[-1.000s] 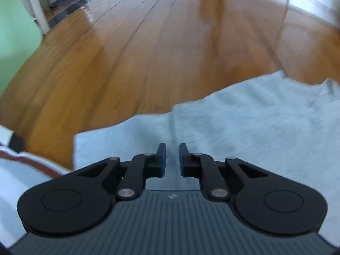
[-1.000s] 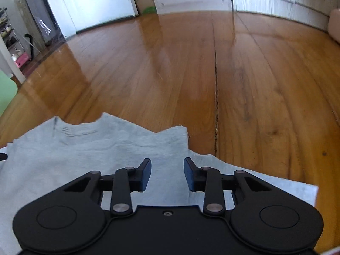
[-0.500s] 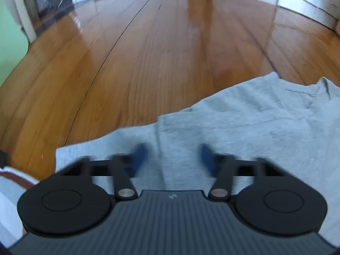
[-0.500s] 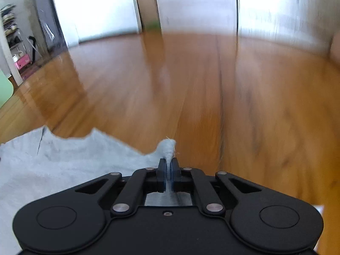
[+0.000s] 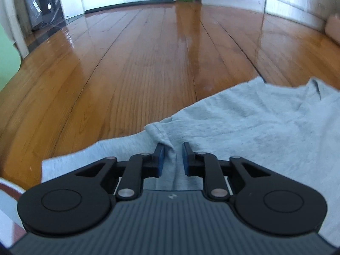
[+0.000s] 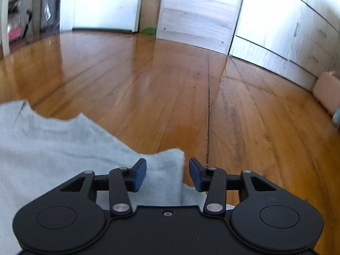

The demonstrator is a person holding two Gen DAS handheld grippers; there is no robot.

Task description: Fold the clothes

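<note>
Holding two grippers over a grey shirt (image 5: 255, 127) on your floor (image 5: 148, 63): left gripper (image 5: 172, 156) and right gripper (image 6: 167, 173), jaws apart, each straddling a fold.

Ahead of my left hand-held gripper (image 5: 172, 156) I see open wooden floor (image 5: 148, 63) up to the far wall; only a raised grey shirt (image 5: 255, 123) fold lies between its fingers. Right of my right hand-held gripper (image 6: 167, 174), a cardboard box (image 6: 327, 89) stands against the cabinets (image 6: 286, 31).

Glossy wooden floorboards (image 6: 148, 97) run away ahead of the claw toward pale cabinet panels (image 6: 199, 14), with a bright white door (image 6: 102, 4) ahead-left and a cardboard box (image 6: 326, 91) far right.
</note>
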